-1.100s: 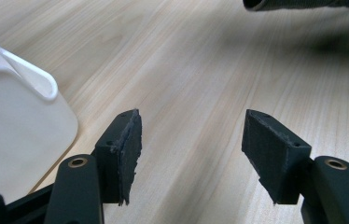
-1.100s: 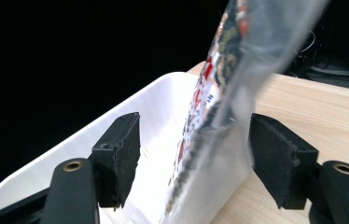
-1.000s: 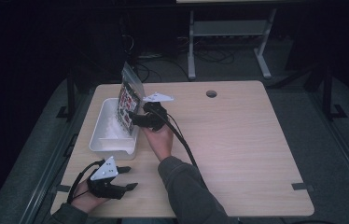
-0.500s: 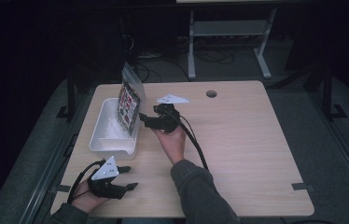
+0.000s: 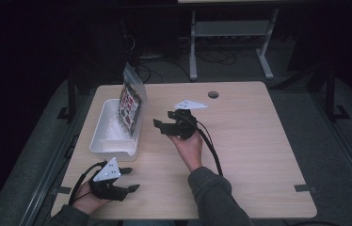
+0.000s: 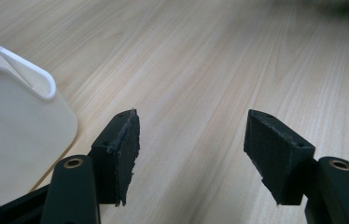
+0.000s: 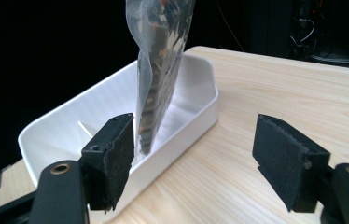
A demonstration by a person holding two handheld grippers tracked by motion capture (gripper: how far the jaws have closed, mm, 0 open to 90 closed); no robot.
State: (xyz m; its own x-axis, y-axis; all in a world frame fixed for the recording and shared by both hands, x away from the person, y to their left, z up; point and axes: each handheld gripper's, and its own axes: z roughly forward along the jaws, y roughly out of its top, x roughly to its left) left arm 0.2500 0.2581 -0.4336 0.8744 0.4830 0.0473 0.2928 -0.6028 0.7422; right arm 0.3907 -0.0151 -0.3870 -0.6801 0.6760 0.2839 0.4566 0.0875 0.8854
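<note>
There are two hand-held grippers: the right gripper [image 5: 161, 126] out over the middle of the table [image 5: 259, 155], the left gripper [image 5: 129, 179] near its front edge. One white bin [image 5: 102, 141] sits just off the right gripper's jaw tips and just beyond the left gripper. One clear bag [image 5: 131, 106] of printed contents stands upright in that bin, facing the right gripper.

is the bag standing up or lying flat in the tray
Standing up: the clear bag stands on its lower edge inside the white tray, leaning against the tray's wall, its top well above the rim.
</note>
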